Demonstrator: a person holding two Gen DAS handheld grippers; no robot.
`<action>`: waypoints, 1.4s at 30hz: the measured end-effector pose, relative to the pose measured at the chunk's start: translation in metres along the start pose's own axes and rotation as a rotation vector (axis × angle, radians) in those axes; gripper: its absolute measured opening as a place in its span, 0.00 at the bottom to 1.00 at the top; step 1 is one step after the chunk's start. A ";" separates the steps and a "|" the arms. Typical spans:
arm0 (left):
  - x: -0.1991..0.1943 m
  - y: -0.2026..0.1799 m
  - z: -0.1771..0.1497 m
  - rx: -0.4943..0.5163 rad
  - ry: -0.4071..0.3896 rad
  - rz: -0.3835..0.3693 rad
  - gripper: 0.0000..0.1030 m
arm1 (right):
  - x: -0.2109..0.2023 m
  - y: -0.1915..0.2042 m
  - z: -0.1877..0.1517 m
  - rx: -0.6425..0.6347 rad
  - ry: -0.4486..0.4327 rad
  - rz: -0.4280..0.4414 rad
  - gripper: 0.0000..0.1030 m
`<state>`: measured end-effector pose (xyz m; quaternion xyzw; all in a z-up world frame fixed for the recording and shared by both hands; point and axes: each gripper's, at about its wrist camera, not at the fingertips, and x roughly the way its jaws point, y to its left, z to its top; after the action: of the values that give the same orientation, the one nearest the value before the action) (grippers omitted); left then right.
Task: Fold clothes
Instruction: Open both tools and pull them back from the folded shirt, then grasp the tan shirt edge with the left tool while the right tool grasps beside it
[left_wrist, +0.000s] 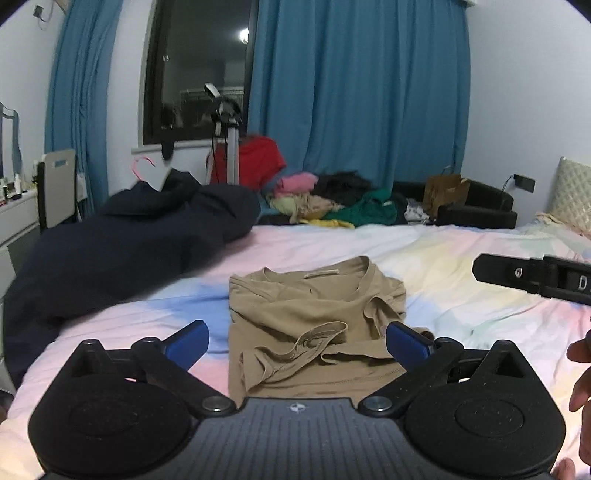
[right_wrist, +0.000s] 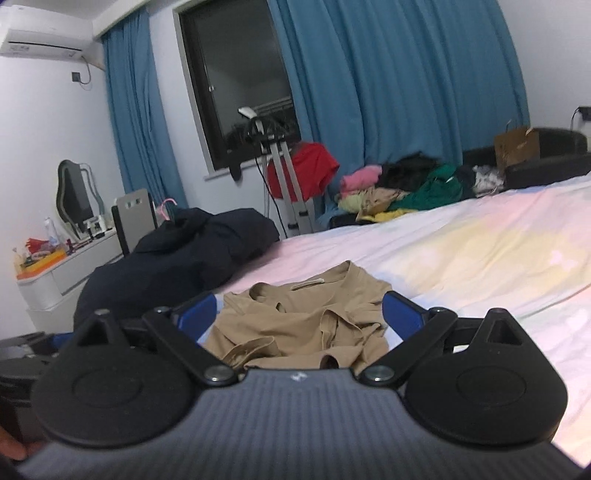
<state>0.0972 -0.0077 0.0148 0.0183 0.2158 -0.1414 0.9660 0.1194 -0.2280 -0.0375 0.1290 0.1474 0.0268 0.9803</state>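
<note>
A tan T-shirt lies on the pastel bedsheet, folded into a narrow strip with its sleeves tucked over the middle and its collar on the far side. My left gripper hovers over the shirt's near end, open, its blue fingers apart with nothing between them. In the right wrist view the same T-shirt sits between the spread blue fingers of my right gripper, which is open and holds nothing. Part of the right gripper's black body shows at the right edge of the left view.
A dark navy garment is heaped on the bed's left side. A pile of coloured clothes lies beyond the far edge, near a red garment on a stand. A hand shows at the right. A white dresser stands left.
</note>
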 end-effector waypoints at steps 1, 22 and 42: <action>-0.009 0.000 -0.004 -0.009 -0.005 -0.002 1.00 | -0.007 0.000 -0.002 -0.001 -0.005 -0.009 0.95; 0.005 0.009 -0.055 -0.194 0.327 -0.218 1.00 | -0.020 0.011 -0.026 -0.020 0.033 -0.025 0.95; 0.070 0.083 -0.122 -0.904 0.453 -0.348 0.86 | 0.010 -0.019 -0.037 0.108 0.178 -0.035 0.95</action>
<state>0.1309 0.0649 -0.1275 -0.4058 0.4583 -0.1847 0.7689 0.1180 -0.2361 -0.0789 0.1760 0.2373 0.0132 0.9553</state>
